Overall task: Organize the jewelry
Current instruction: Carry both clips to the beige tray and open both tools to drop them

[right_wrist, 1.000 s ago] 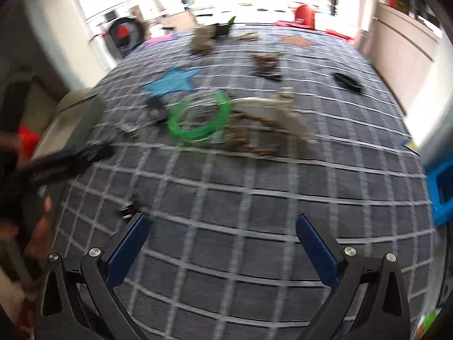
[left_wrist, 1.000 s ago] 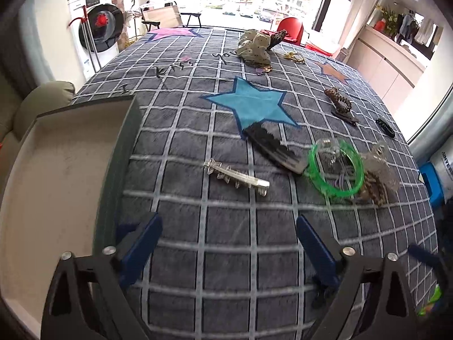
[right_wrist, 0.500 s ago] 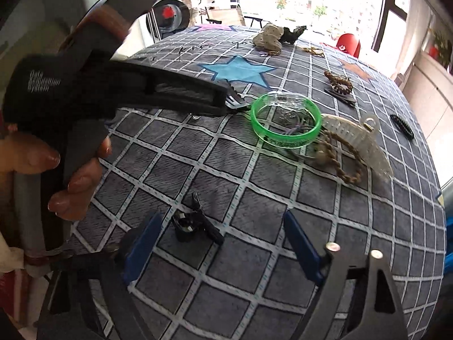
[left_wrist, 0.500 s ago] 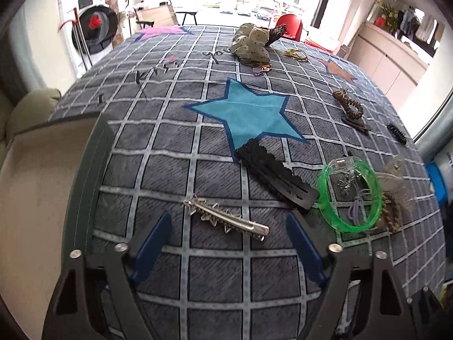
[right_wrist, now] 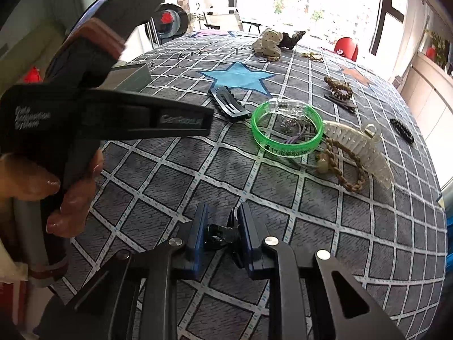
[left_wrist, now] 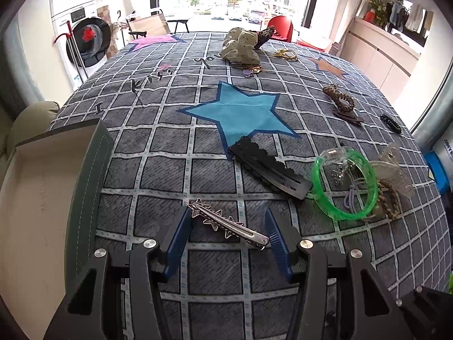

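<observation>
In the left wrist view, a silver star hair clip lies on the checked cloth between the blue fingers of my left gripper; the jaws stand half closed around it, touching or nearly touching its ends. An open grey box with a pale inside sits at the left. In the right wrist view, my right gripper is shut on a small black claw clip at cloth level. The left gripper's body and the hand holding it fill that view's left side.
A black snap clip, a green bangle with hair ties inside, a clear claw clip and a braided band lie to the right. Further back lie a brown coil tie, a black clip, a scrunchie and a blue star patch.
My left gripper moved forward to the silver star clip and its jaws narrowed around it. My right gripper dropped onto the black claw clip and closed on it.
</observation>
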Demonstrator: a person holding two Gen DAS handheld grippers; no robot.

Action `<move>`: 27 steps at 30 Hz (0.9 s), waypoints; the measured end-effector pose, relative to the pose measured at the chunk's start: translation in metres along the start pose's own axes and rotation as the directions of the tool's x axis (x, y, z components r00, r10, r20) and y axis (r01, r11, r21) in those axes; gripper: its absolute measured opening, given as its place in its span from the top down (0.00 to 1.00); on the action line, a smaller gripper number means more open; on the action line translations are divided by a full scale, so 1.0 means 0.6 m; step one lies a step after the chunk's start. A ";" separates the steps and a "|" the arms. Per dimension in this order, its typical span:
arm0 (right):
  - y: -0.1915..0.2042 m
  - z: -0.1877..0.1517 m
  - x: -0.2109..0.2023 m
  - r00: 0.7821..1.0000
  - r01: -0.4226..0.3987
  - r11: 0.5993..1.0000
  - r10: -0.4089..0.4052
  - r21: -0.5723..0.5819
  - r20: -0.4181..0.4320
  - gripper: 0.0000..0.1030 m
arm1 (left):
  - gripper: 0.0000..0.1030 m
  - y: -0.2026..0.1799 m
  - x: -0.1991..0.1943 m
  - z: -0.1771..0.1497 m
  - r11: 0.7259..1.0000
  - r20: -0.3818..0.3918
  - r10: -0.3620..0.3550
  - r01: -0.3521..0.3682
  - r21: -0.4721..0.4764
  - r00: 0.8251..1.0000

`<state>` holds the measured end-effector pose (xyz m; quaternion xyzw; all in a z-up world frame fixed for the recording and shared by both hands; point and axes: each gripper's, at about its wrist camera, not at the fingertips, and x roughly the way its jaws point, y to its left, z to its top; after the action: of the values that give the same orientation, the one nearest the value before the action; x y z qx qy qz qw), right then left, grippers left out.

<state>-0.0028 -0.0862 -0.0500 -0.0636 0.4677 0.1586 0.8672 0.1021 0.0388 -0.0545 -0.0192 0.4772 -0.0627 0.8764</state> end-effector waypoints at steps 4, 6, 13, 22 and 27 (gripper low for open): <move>-0.027 -0.005 -0.008 0.999 -0.040 0.997 0.040 0.063 -0.006 0.76 | 0.46 0.003 -0.013 -0.008 1.000 0.009 -0.018 0.018 -0.013 1.000; -0.040 -0.008 -0.014 0.998 -0.059 0.994 0.060 0.097 -0.007 0.76 | 0.46 0.005 -0.022 -0.013 1.000 0.013 -0.024 0.025 -0.016 1.000; -0.075 -0.009 -0.036 0.995 -0.099 0.977 0.101 0.187 -0.005 0.76 | 0.46 0.009 -0.069 -0.029 0.998 0.038 -0.046 0.047 -0.033 0.998; -0.059 0.013 -0.064 0.990 -0.140 0.967 0.144 0.215 -0.001 0.76 | 0.46 0.043 -0.154 -0.043 0.996 0.096 -0.058 0.065 -0.063 0.994; -0.026 0.053 -0.075 0.984 -0.177 0.967 0.177 0.183 0.011 0.76 | 0.46 0.102 -0.206 -0.042 0.995 0.139 -0.021 0.034 -0.093 0.990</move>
<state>0.0045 -0.1021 0.0044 0.0579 0.4863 0.1915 0.8506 0.0203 0.1157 0.0291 -0.0718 0.4175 -0.0505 0.9044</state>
